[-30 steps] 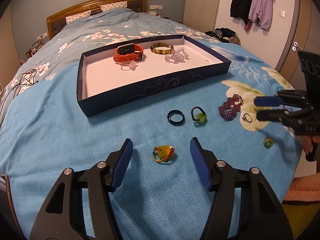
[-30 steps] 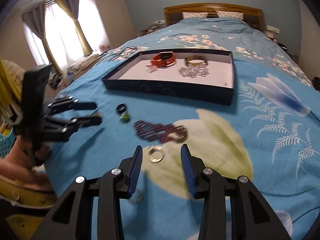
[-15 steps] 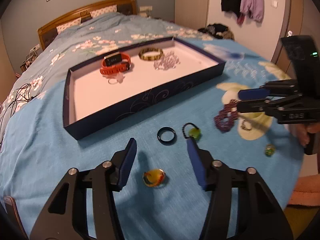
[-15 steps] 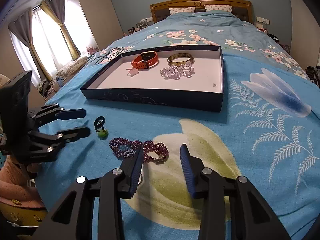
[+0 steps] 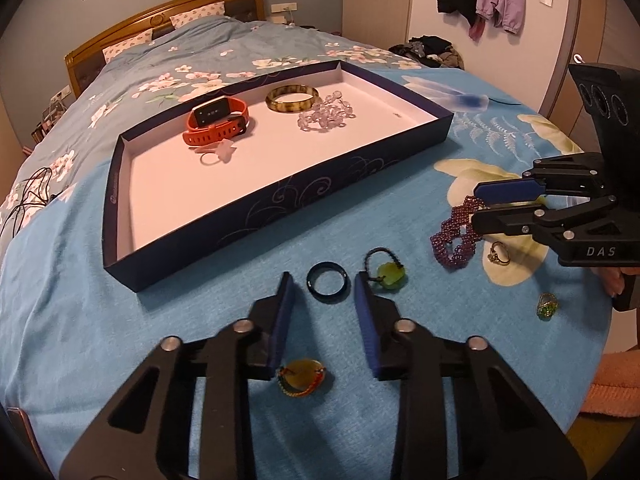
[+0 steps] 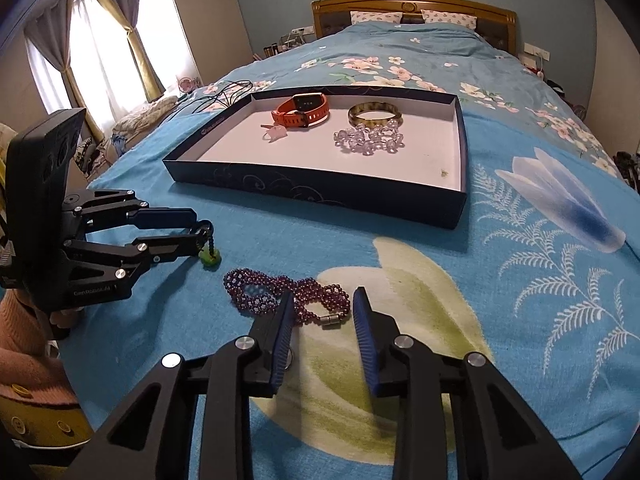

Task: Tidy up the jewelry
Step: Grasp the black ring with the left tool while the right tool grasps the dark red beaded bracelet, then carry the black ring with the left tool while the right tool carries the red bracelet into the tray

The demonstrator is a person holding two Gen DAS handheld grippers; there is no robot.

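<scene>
While the left gripper hangs low over the blue bedspread with its jaws spread wide and nothing between them, a black ring lies just ahead of the gap between its tips, and a green pendant sits just beside the right-hand fingertip. A yellow beaded ring lies further back between the fingers. The right gripper is likewise released, its tips either side of the clasp end of a purple bead bracelet; whether the left tip touches the beads is hard to tell. The tray beyond holds an orange watch, a bangle and clear beads.
</scene>
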